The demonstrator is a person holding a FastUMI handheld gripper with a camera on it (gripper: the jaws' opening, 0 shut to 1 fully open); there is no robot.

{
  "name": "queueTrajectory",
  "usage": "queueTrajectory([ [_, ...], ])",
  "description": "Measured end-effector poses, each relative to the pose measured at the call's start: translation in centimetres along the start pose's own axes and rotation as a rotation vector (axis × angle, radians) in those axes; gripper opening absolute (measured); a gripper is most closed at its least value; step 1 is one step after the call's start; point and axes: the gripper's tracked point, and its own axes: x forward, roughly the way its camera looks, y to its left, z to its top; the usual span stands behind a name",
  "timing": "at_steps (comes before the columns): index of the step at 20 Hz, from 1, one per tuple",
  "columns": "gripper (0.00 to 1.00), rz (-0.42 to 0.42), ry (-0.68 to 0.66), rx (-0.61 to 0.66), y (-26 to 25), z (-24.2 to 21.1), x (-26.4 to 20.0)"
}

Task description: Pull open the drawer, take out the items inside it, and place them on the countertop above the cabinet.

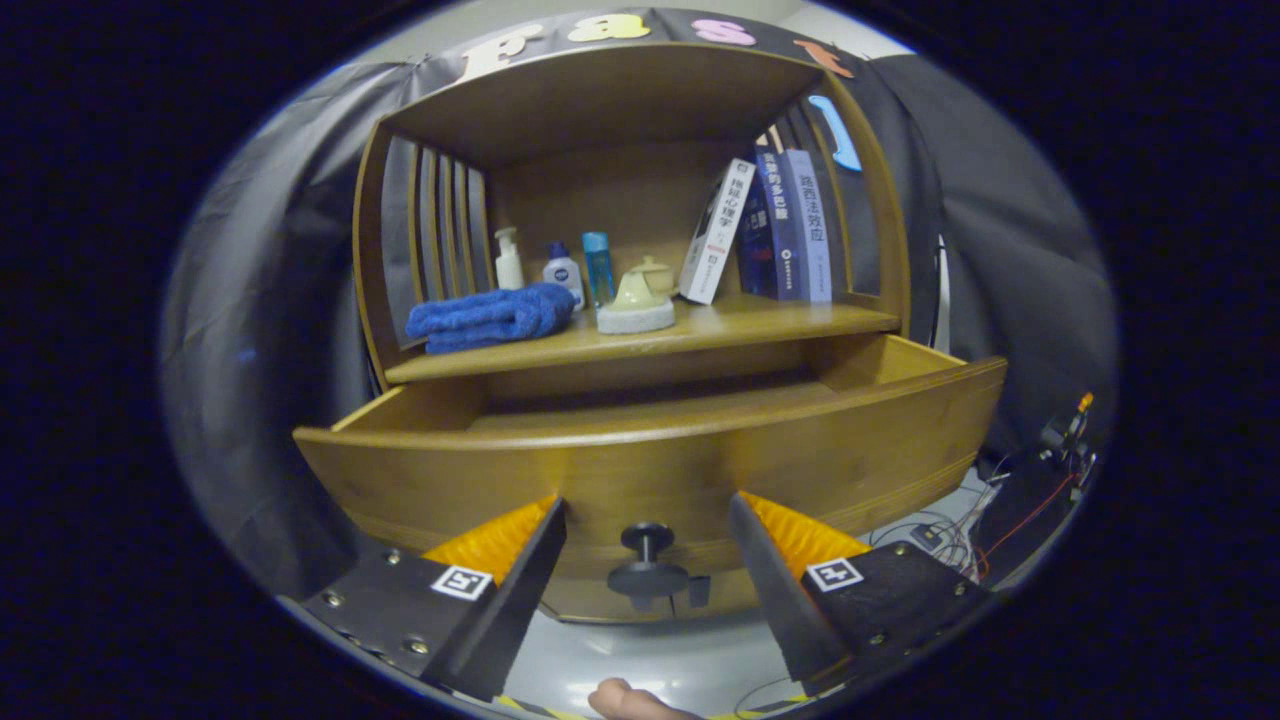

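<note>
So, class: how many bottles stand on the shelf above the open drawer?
3: a pump bottle behind the blue towel, a white bottle next along, and a blue bottle beside the teapot. Others may be hidden.

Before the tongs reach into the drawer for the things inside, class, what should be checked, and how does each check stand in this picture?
1. Drawer pulled out from the cabinet: ok, its front stands well forward of the shelf.
2. Tongs open: ok, the fingers stand wide apart with nothing between them.
3. Tongs free of the knob: ok, the knob sits in the gap, touched by neither finger.
4. Things inside the drawer seen: cannot tell, the drawer front hides its floor.
5. Room on the shelf: ok, bare wood lies in front of the blue towel and the books.
</note>
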Motion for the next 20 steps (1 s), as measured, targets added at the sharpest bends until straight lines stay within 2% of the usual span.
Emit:
queueTrajectory([
  [5,0.99,-0.017,-0.022,-0.030,0.5,-0.5,1.8],
  [20,0.99,-0.005,-0.004,0.054,0.9,0.1,5.7],
])
